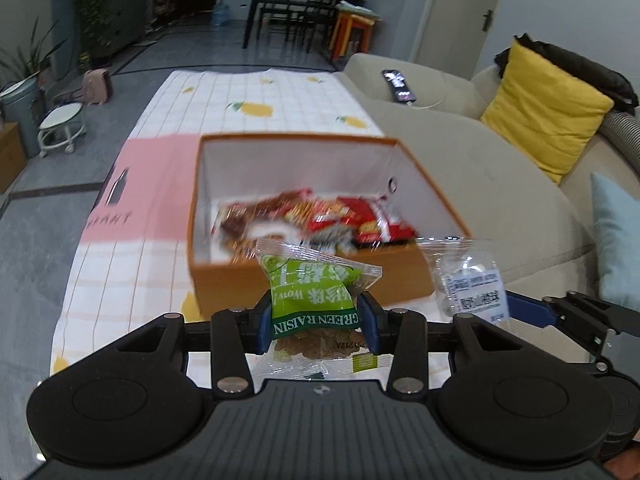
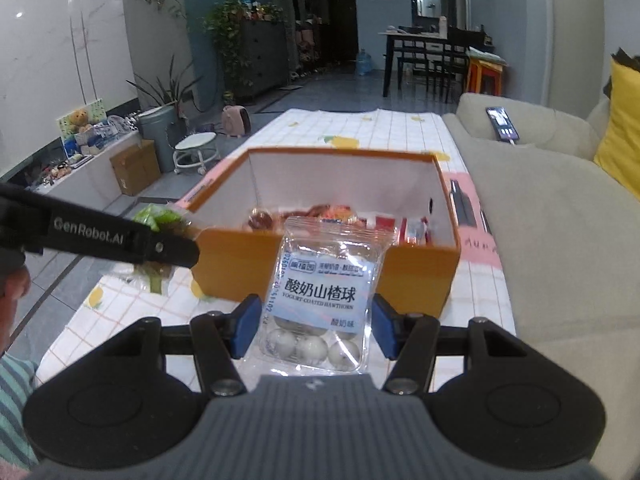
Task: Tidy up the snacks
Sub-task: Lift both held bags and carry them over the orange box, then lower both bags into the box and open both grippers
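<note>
Left tool (image 1: pixel 318 322) grips the raisin packet (image 1: pixel 314 300); right tool (image 2: pixel 316 326) clamps the hawthorn-ball pack (image 2: pixel 320 292), both just short of the orange box (image 2: pixel 416 276) (evidently for dropping in).

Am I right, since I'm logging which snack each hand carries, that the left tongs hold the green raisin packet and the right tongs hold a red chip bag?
Not quite. The right wrist view shows the right tongs holding a clear yogurt-coated hawthorn packet, not a red chip bag. The left tongs do hold the green raisin packet.

Both claws (image 1: pixel 316 322) (image 2: pixel 314 330) clamped, side by side
</note>
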### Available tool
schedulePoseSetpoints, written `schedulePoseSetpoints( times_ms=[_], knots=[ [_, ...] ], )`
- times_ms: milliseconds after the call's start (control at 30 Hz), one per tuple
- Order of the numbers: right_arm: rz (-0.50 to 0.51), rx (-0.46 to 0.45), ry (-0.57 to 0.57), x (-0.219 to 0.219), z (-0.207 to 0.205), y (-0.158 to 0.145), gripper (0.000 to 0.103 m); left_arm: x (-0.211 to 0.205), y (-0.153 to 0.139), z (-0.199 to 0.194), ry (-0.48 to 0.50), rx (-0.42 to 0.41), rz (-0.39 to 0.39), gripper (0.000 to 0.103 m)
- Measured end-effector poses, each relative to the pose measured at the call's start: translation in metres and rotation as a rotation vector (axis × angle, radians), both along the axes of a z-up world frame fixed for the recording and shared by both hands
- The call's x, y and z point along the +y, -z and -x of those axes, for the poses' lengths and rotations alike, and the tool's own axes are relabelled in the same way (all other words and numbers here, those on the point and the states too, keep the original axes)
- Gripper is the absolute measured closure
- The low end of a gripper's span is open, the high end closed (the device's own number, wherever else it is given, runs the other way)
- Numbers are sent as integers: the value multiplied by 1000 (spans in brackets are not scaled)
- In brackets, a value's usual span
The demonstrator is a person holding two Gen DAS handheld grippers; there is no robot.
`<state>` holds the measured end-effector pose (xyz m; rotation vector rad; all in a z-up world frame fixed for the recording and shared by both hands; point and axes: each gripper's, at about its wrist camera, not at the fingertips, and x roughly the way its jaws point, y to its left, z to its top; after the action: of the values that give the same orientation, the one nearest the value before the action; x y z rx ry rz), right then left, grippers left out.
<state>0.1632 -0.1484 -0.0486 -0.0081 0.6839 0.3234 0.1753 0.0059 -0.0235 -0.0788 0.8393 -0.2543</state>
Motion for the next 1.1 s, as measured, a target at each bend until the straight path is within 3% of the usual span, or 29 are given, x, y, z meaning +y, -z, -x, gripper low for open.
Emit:
schedulePoseSetpoints(
  times_ms=[167, 467, 633, 767, 1100],
  knots=[
    [-23, -18, -32, -4, -38, -22, 47, -4, -16, -31, 28, -21, -17, 56],
    [-115, 93, -74, -14, -125, -41, 46, -5, -19, -94, 62, 25, -32, 56],
    [-96, 193, -68, -6, -172, -24, 46, -3, 3, -125, 73, 103, -21, 56],
    [-77, 298, -79, 5, -196, 2, 46, -7, 29, -141, 84, 164, -69, 56],
    [-57, 495, -67, 9, -232, 55, 45, 0, 83, -168, 92, 313, -43, 56]
  ],
)
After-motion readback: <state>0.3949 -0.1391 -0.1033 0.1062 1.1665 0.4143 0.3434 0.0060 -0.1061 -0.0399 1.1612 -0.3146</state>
